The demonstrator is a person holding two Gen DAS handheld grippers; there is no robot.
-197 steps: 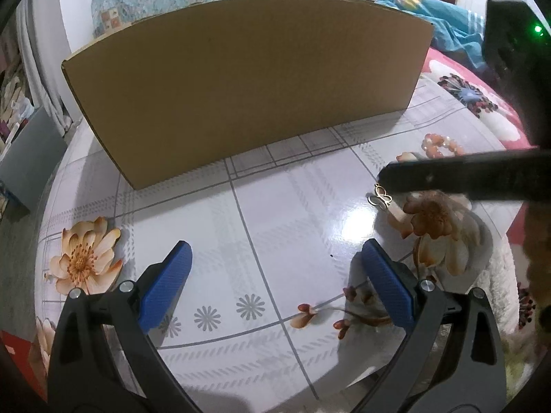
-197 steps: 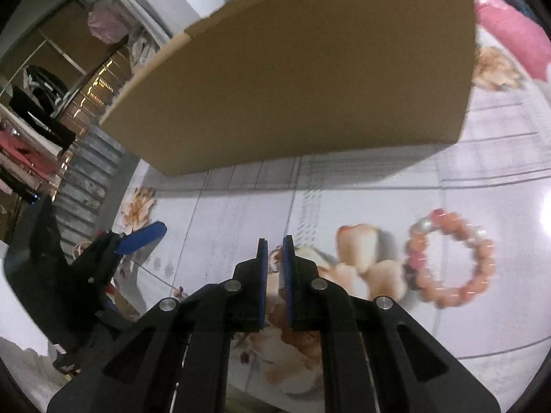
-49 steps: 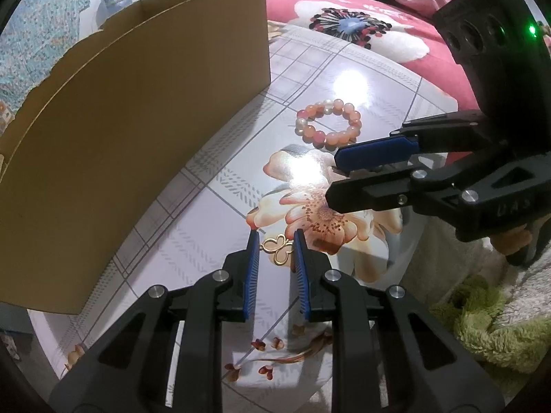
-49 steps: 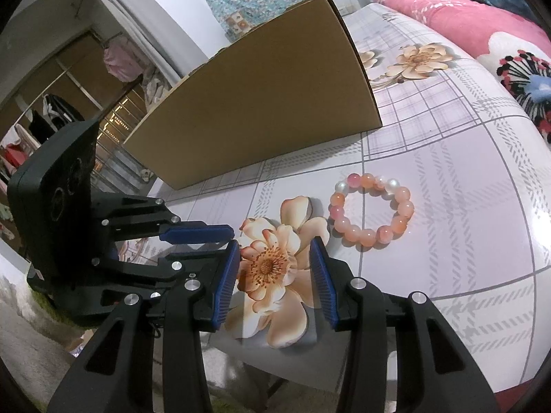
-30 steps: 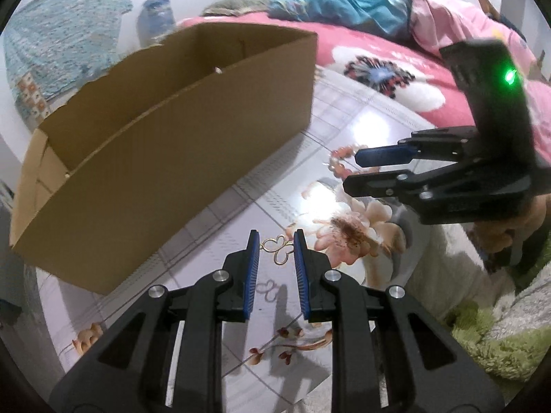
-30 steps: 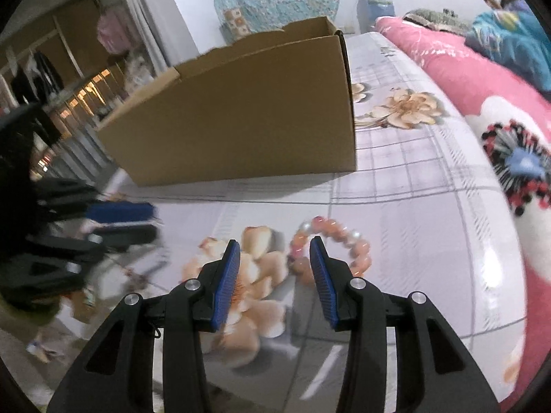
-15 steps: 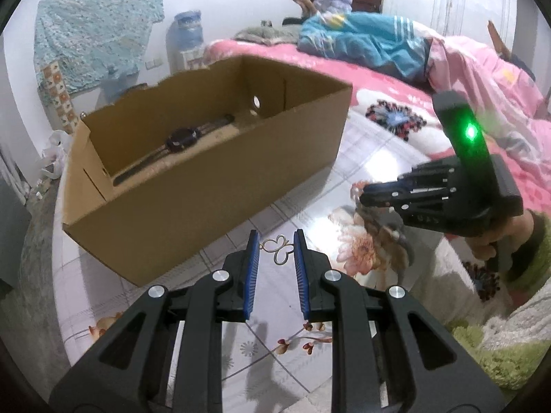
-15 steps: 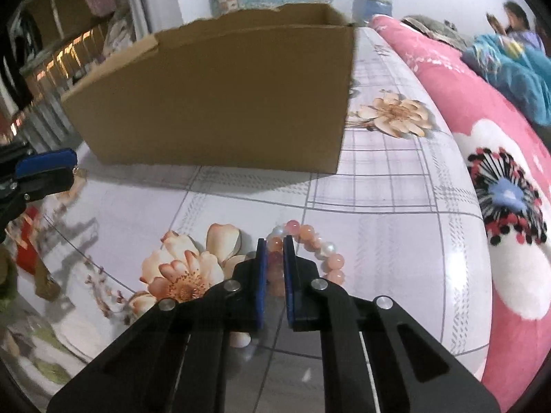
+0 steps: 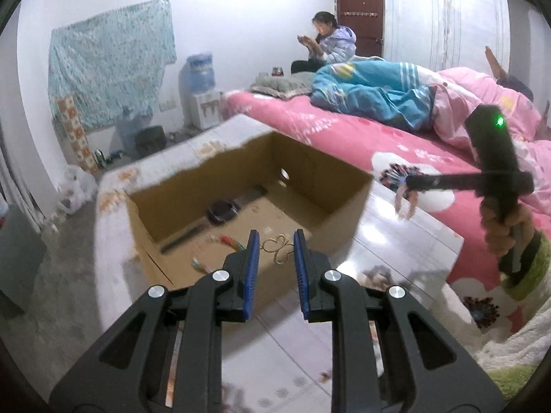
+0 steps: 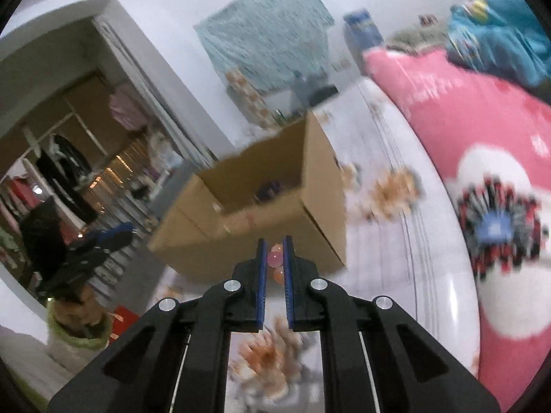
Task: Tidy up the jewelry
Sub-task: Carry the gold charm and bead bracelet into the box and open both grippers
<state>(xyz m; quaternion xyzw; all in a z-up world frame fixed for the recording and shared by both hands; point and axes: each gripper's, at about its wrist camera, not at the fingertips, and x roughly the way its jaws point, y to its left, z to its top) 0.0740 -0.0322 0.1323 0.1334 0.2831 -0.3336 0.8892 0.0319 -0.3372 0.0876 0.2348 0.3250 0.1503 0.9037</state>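
Both pieces now off table, up at cardboard box rim. Left tongs pinch gold butterfly charm; right tongs, just closed, clamp pink bead bracelet. Next, likely: drop both in.

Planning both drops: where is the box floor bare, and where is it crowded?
Cardboard box: floor bare at the right end, between the watch and the holed end wall. Crowded at the left end: watch strap and small colourful pieces near the front wall.

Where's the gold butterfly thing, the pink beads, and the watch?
gold butterfly charm (image 9: 276,248), left wrist view, on its loops.
pink bead bracelet (image 10: 274,258), right wrist view, on a pink bead.
watch (image 9: 223,209), left wrist view, on its dark face.
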